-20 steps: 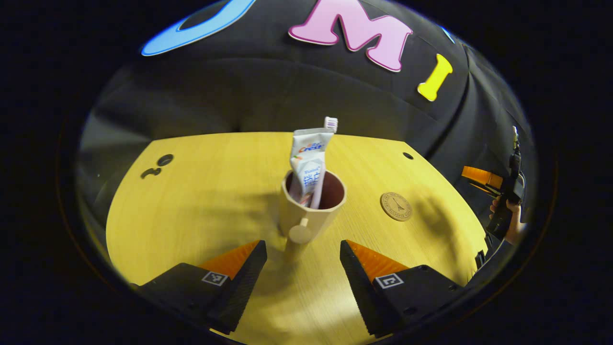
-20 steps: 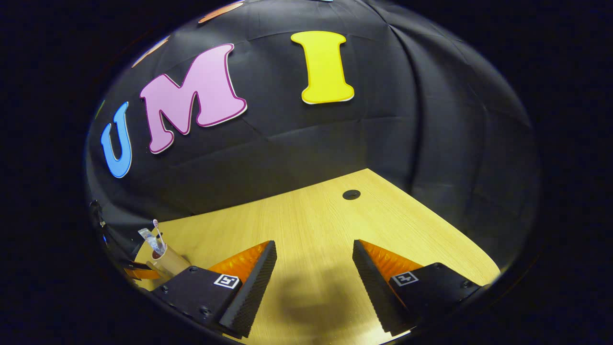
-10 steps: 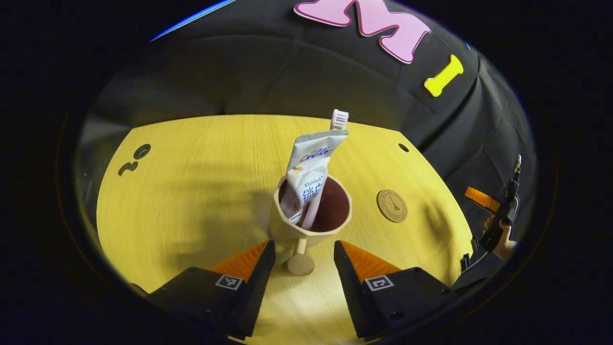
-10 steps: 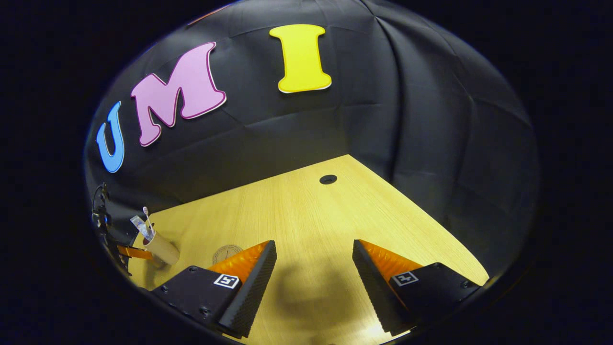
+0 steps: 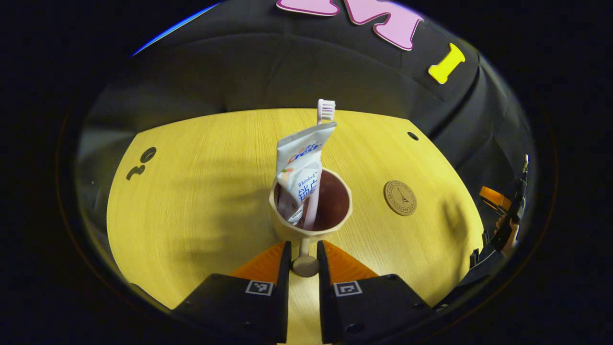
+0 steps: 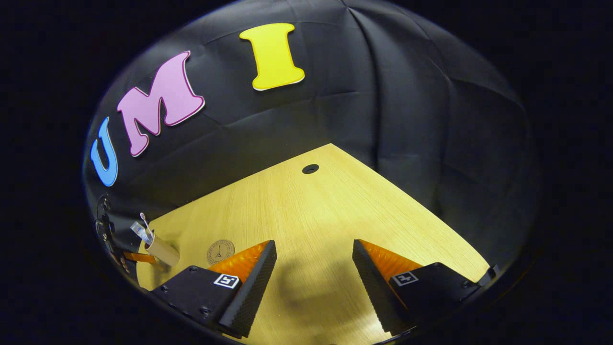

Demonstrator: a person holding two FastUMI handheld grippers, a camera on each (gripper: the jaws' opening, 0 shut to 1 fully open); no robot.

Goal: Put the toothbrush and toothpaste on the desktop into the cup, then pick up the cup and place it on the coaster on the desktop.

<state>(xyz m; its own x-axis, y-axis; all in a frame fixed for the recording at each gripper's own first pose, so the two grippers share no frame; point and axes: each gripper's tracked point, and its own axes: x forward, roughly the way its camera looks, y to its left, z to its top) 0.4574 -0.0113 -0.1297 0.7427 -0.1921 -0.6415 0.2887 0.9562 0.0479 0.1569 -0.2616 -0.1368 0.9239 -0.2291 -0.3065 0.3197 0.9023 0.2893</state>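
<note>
In the left gripper view a beige cup (image 5: 311,235) stands on the wooden desktop, its inside dark brown. A white toothpaste tube (image 5: 299,163) and a pink toothbrush (image 5: 326,110) stick up out of it. My left gripper (image 5: 302,254) is shut on the cup's handle knob (image 5: 305,265), one finger on each side. The round brown coaster (image 5: 400,198) lies to the right of the cup, apart from it. In the right gripper view my right gripper (image 6: 313,268) hangs open over bare desktop, with the cup (image 6: 162,251) and the coaster (image 6: 220,251) far to its left.
The desktop (image 5: 191,201) has a cable hole (image 5: 148,155) at far left and a small one (image 5: 412,136) at far right. A hand holds the other gripper (image 5: 507,225) beyond the right edge. Black cloth walls close in behind the table.
My left gripper moved in on the cup and its fingers closed from wide apart onto the handle knob. My right gripper stayed open and its view swung slightly, bringing the coaster into sight.
</note>
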